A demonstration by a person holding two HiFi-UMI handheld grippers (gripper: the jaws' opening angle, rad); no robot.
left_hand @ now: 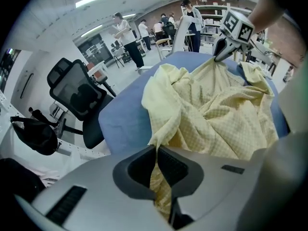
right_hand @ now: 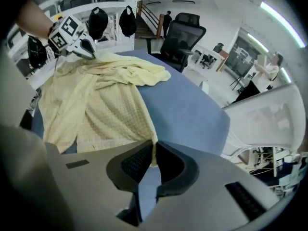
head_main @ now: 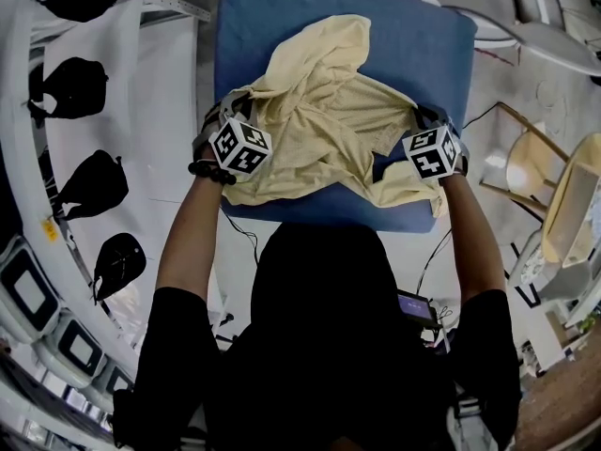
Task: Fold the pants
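Pale yellow pants (head_main: 324, 120) lie crumpled on a blue padded table (head_main: 413, 45). At the pile's near left edge, my left gripper (head_main: 228, 113) is shut on a fold of the yellow cloth; in the left gripper view the fabric (left_hand: 211, 109) runs down between the closed pads (left_hand: 169, 163). My right gripper (head_main: 424, 118) pinches the pile's near right edge. In the right gripper view a thin edge of the pants (right_hand: 101, 105) is clamped between its pads (right_hand: 137, 160). Each gripper also shows in the other's view: the right gripper (left_hand: 219, 57) and the left gripper (right_hand: 90, 52).
Black caps (head_main: 75, 87) hang on a white rack left of the table. A wooden chair (head_main: 535, 163) and cables stand to the right. A black office chair (left_hand: 77, 95) sits beyond the table's far side. Several people (left_hand: 127, 37) stand in the background.
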